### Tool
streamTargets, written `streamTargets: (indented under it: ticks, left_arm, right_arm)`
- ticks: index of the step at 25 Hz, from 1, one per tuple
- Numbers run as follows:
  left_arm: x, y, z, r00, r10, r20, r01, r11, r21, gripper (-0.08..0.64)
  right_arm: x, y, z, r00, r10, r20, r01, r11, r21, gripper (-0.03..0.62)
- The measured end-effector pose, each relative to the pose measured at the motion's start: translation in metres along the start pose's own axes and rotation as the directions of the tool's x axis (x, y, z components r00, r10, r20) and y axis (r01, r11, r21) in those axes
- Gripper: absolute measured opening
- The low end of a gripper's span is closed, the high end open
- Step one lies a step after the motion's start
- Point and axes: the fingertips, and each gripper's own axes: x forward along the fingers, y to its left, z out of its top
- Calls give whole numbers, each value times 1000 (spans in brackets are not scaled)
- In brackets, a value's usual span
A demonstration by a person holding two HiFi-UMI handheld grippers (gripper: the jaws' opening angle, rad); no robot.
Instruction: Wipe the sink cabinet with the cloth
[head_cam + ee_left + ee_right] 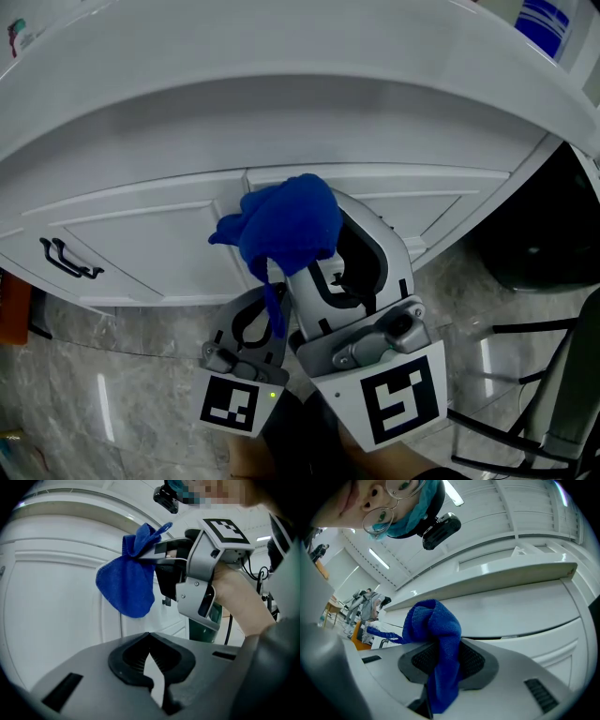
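Brought cloth (286,220) up to the cabinet (141,234) front, ready to wipe.
Held left gripper (150,639) low before the cabinet, jaws pressed together and empty, probably just out of the way; pinched the cloth in right gripper (440,660), wad at the cabinet's door seam.

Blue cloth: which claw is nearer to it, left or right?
Right. The right claw is shut on the blue cloth. The left claw, shut and empty, sits below and to the left of the cloth, apart from it.
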Motion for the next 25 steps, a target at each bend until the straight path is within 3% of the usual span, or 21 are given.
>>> streamTargets:
  ticks: [5,9,25]
  left_arm:
    - [5,-9,1,999,-38,1,38,999,36,3]
    - [6,-11,1,999,-46,5,46,998,30,3]
    - [4,-17,4,999,-52,13,52,999,-5,3]
  right_arm:
    - [-3,-7,1,1000,-8,13,8,1000,-2,115]
    - [-6,-16,7,999,-14,41,16,999,-43,115]
    - [-18,-40,9,996,-68,52,68,998,-12,115]
